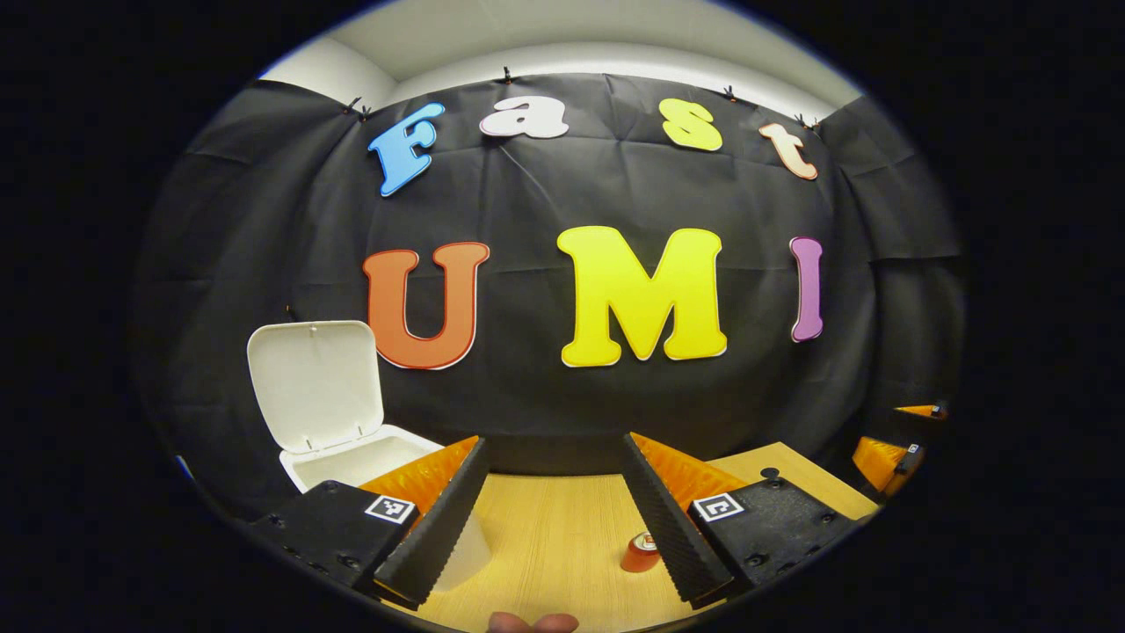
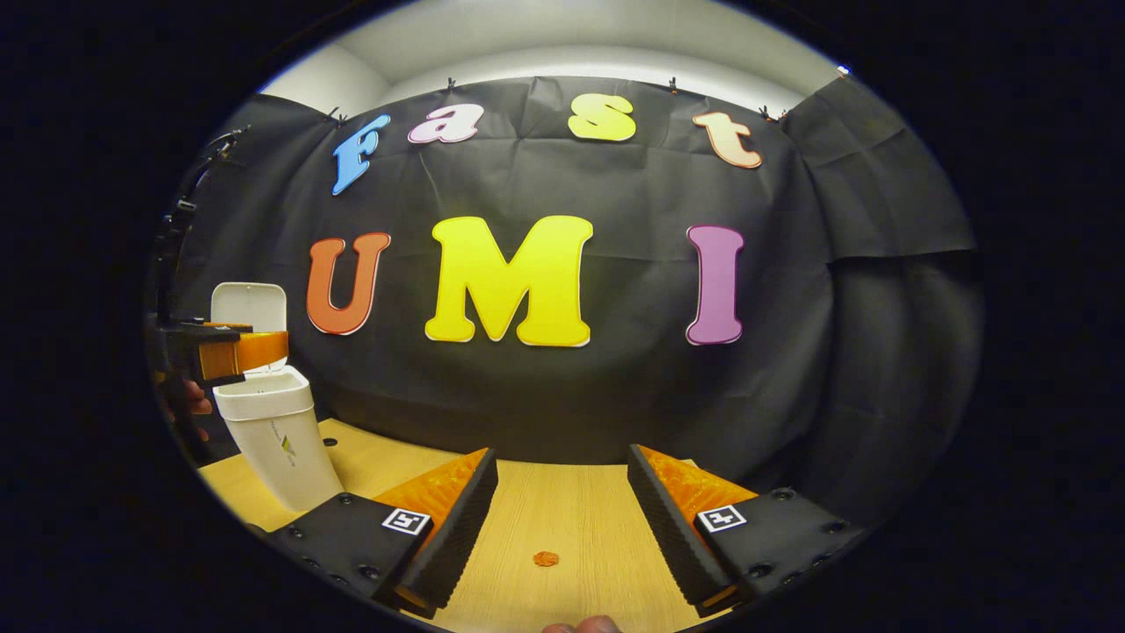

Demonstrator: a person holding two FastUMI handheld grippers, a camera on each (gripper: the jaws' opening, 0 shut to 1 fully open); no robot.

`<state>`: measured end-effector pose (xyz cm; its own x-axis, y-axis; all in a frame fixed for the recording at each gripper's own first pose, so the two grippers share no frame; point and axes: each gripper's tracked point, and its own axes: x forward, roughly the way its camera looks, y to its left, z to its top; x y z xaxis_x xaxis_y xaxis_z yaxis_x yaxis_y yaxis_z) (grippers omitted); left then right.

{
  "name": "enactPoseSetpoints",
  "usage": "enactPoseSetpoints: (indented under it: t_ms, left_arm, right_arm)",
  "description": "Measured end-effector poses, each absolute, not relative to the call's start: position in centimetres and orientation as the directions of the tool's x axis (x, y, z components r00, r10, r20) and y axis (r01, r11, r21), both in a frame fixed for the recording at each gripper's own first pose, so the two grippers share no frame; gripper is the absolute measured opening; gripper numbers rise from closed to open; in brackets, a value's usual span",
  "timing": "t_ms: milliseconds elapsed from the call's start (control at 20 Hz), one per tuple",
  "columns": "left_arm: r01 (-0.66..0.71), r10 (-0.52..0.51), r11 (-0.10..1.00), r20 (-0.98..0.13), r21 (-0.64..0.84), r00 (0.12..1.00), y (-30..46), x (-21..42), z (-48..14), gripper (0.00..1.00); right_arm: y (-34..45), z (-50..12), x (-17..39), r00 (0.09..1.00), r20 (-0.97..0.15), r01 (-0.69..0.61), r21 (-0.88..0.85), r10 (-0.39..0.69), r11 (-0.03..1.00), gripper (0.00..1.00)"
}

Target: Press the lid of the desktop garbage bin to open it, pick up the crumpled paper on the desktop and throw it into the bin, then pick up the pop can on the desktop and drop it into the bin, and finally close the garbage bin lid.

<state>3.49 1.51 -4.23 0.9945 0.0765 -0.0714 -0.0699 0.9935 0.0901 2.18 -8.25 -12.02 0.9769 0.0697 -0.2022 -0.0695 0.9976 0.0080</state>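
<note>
The white desktop bin [image 1: 369, 462] stands at the left with its lid [image 1: 315, 387] tipped up and back. My left gripper [image 1: 555, 448] is open with nothing between its fingers, and its left finger overlaps the bin's near side. A red pop can [image 1: 640, 552] stands on the wooden table [image 1: 527, 571] just beside the right finger. In the right gripper view the bin [image 2: 277, 440] is at the far left, lid [image 2: 250, 306] raised, and the left gripper [image 2: 230, 352] hovers at its rim, held by a hand [image 2: 189, 406]. My right gripper [image 2: 562, 453] is open above the table [image 2: 369, 457].
A small flat orange spot [image 2: 546, 558] lies on the table between the right gripper's fingers. The right gripper [image 1: 892, 457] shows at the far right edge of the left gripper view. Black cloth closes off the back of the table.
</note>
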Motion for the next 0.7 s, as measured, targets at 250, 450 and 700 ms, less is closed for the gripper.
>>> enactPoseSetpoints:
  t_ms: [250,450,700]
  left_arm:
    - [-0.051,0.062,0.995,-0.139,0.085,0.988,-0.6,2.3,-6.8,0.98]
    - [-0.064,0.077,0.995,-0.185,0.077,0.980,-1.6,0.7,-8.3,0.99]
    - [-0.100,0.117,0.991,-0.219,0.091,0.969,-2.2,-0.9,-9.3,0.99]
  right_arm:
    - [-8.5,-17.3,3.3,0.948,-0.294,-0.117,0.031,0.121,0.993,0.94]
    - [-8.0,-21.9,4.5,0.909,-0.378,-0.167,0.051,0.174,0.985,0.94]
    - [-7.0,-28.5,5.7,0.835,-0.492,-0.244,0.067,0.245,0.967,0.94]
